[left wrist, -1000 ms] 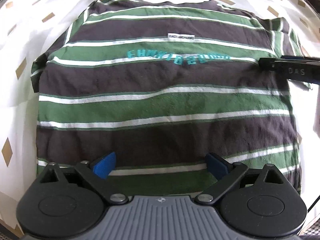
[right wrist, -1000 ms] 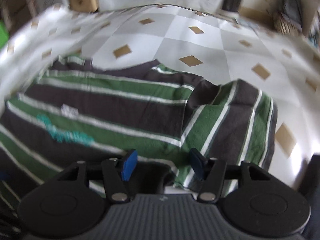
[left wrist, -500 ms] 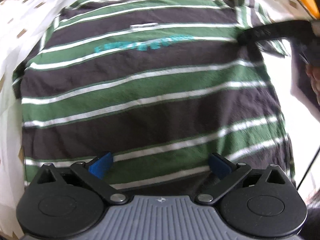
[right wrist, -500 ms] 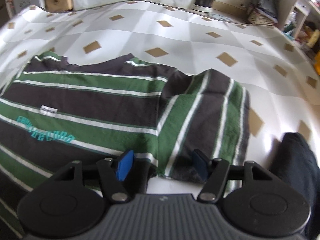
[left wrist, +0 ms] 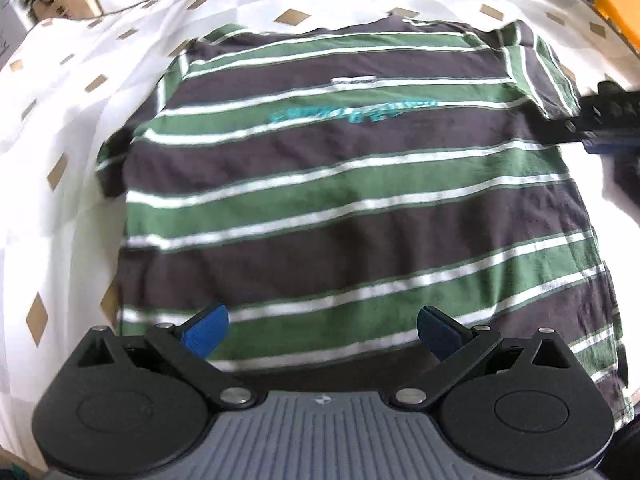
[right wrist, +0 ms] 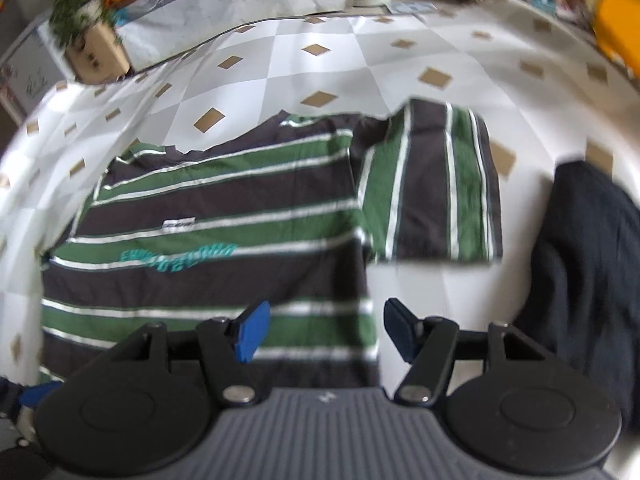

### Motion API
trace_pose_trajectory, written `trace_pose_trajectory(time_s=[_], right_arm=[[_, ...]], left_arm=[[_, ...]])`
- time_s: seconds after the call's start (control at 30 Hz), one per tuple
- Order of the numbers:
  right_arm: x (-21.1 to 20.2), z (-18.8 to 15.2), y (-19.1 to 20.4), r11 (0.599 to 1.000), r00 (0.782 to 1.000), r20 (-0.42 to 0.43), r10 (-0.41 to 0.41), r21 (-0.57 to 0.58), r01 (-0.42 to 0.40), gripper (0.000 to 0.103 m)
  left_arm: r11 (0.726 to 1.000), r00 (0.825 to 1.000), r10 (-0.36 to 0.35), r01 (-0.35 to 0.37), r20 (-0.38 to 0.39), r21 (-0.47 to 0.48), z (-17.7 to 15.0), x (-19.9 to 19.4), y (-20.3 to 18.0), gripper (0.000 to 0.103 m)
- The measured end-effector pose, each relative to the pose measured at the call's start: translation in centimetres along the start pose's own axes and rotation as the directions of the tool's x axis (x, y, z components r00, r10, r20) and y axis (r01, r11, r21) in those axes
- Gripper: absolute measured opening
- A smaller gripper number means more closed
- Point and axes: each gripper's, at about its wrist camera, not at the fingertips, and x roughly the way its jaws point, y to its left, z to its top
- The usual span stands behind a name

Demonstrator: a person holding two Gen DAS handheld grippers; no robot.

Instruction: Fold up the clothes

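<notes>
We see a striped shirt (left wrist: pixel 344 200) in green, dark grey and white, spread flat on the diamond-patterned cloth (right wrist: pixel 280 64). It lies under our left gripper (left wrist: pixel 320 332) and right gripper (right wrist: pixel 326 332), both spread apart and holding nothing. Its teal lettering (right wrist: pixel 176 258) is too blurred to read.

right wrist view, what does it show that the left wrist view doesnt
Only the right wrist view shows the sleeve spread flat beside the body, a dark garment, and the open right gripper in full. Only the left wrist view shows the open left gripper in full over the hem. Both share the striped shirt with its teal lettering on the checked cloth.
</notes>
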Motion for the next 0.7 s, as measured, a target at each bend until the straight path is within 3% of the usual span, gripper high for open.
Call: trace_pose_trajectory(time_s=[0.37,0.7], right_arm=[[-1.9,-6.1,2.4,0.999,0.999,0.005,0.048,0.027,-0.048,0.061],[-2.3,-10.0,4.7,0.999,1.0,-0.009,0.004,-0.052,-0.004,0.062]], left_arm=[[0.999,1.0,-0.011,0.011,0.005,-0.045,-3.8,-0.9,-0.1,0.101],[0.989,0.999,0.04,-0.039,0.005,-0.14,-6.0,-1.1,1.6,0.101]])
